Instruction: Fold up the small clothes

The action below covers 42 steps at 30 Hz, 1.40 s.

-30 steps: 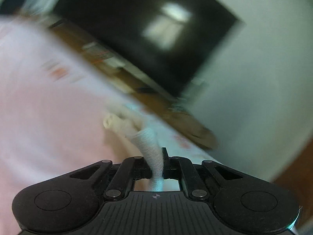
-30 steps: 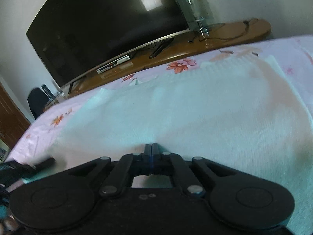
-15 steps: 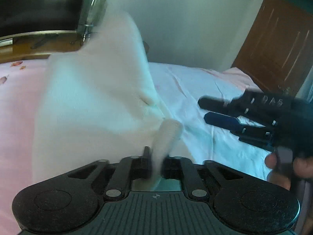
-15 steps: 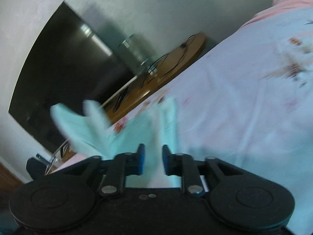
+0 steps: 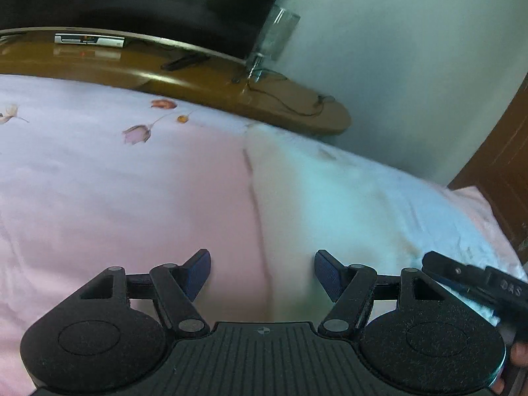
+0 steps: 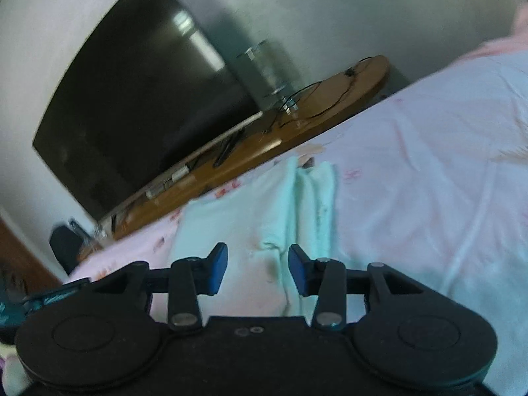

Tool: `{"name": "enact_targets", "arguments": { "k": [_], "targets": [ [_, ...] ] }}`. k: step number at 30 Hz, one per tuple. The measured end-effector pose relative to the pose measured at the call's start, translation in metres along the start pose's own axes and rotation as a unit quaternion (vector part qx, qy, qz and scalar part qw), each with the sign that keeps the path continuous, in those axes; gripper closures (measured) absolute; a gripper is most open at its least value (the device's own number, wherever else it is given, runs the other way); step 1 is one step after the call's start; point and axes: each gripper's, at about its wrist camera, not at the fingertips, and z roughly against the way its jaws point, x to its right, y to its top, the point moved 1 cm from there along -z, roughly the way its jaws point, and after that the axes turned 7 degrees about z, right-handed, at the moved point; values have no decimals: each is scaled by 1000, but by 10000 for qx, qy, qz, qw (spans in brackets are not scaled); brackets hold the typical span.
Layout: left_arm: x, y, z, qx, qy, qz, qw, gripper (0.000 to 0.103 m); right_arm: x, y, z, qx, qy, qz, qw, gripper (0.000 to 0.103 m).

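Between the blue pads of the left gripper [image 5: 262, 274], whose jaws are opening with nothing clamped, lies the left edge of a soft pale garment [image 5: 330, 198], flat on the pink floral bedsheet [image 5: 115, 191]. At its right, the right gripper [image 6: 258, 270] has jaws opening too, hanging over the cloth's folded ridge without pressing it. Beyond both stretches a glossy curved wooden shelf [image 5: 204, 82] carrying a dark flat television [image 6: 132, 105], a clear glass cylinder [image 5: 277, 36] and trailing cables [image 5: 297, 105].
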Motion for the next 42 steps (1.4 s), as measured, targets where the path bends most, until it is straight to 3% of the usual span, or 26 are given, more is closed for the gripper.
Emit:
{"name": "enact_targets", "arguments": {
  "k": [4,9,10,11,16,20,22,25,27,29,32,33,35,37,40,42],
  "targets": [
    [2,-11,-11,-48,-5,-76,10000,34,-1,0,-22,-485,-169,273,9983,63],
    [1,7,-19,-60,0,-240,9997,29,-9,8,-36,-594,-135,325,9976,59],
    [2,9,-19,-55,-10,-225,9997,29,-9,9,-39,-607,-117,284,9977,66],
    [1,13,-23,-68,-25,-205,9998,29,-9,10,-39,-612,-75,259,9978,89],
    [12,19,-30,-117,-125,-445,9989,29,-25,15,-7,-207,-91,535,9983,90],
    [22,18,-40,-317,-130,-633,9974,29,-1,-4,-19,-560,-504,104,9971,91],
    [24,21,-35,-242,-121,-710,9971,29,8,-6,-17,-444,-367,-311,9979,91],
    [22,30,-24,-17,-168,-663,9977,29,-3,1,-6,-235,-389,-39,9990,91],
    [16,31,-30,-140,-189,-613,9978,29,-4,0,0,-164,-449,57,9988,91],
    [13,28,-42,-379,-130,-689,9968,22,7,-8,-7,-355,-622,-25,9974,91],
    [14,35,-37,-228,-99,-692,9973,20,11,-11,-11,-363,-544,-122,9978,90],
    [15,40,-32,-14,-161,-663,9977,20,8,-6,-7,-318,-502,-51,9982,89],
    [15,52,-32,210,-225,-592,9978,20,-3,4,7,192,-716,362,9966,76],
    [19,66,-47,258,-108,-525,9982,20,-10,16,8,497,-668,647,9944,77],
    [25,72,-80,14,78,-520,9986,20,-23,30,-18,462,-586,1153,9905,79],
    [25,67,-99,-133,76,-514,9986,16,-30,27,-48,69,-825,1586,9839,82]
  ]
}}
